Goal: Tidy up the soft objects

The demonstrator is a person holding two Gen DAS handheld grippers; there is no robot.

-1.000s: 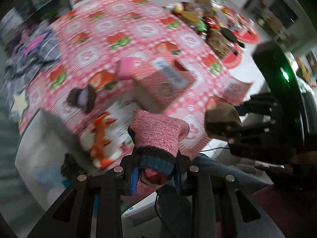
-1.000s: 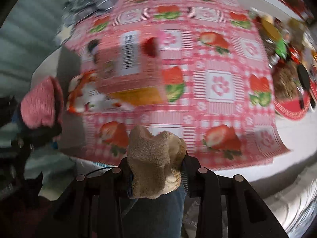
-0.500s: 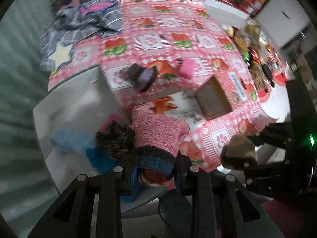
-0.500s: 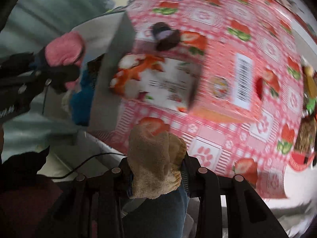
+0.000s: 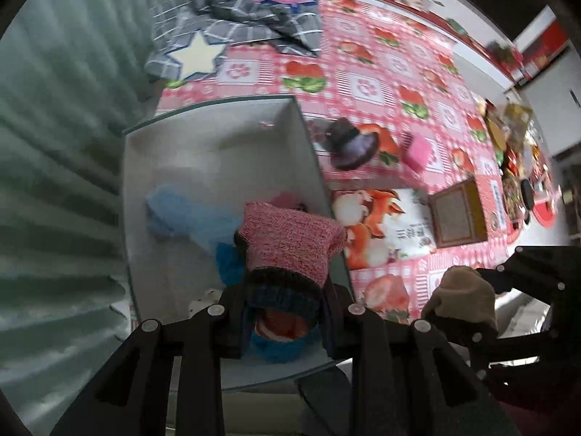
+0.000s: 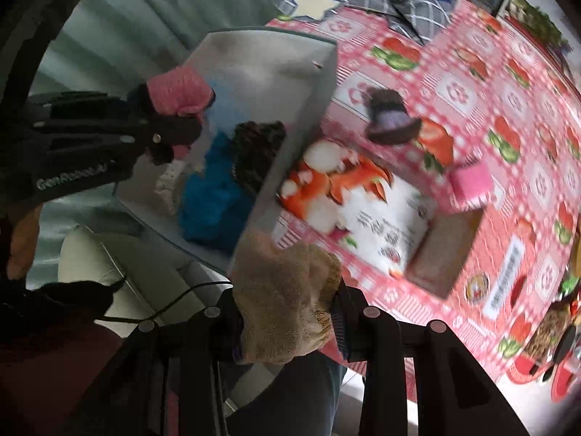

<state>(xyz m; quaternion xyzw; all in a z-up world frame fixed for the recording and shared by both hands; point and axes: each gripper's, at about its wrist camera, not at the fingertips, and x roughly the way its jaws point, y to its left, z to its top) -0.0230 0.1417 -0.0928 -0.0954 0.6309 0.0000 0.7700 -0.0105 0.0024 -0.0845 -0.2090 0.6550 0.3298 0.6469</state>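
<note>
Left gripper [image 5: 287, 312] pads: hidden behind the pink knit sock [image 5: 290, 239].
Right gripper [image 6: 290, 312] pads: covered by the tan sock [image 6: 283, 290].
Box label [image 6: 504, 283]: blurred, unreadable.
Dishes [image 6: 552, 330]: cut off at the edge.

Coarse pink knit sock [image 5: 288, 241], rough tan woven cloth [image 6: 287, 290], glossy tablecloth [image 5: 395, 58].

A table under a red-and-white checked tablecloth [image 5: 366, 83] printed with strawberries and paw prints carries everything. At its near edge sits a grey open box [image 5: 308, 145]; just beside it lies a fox-printed carton [image 5: 385, 229] with its end open. A dark purple knit piece [image 5: 348, 145] and a pink block [image 5: 417, 150] rest further in — a grey plaid cloth [image 5: 232, 11] with a white star covers the far corner.
</note>
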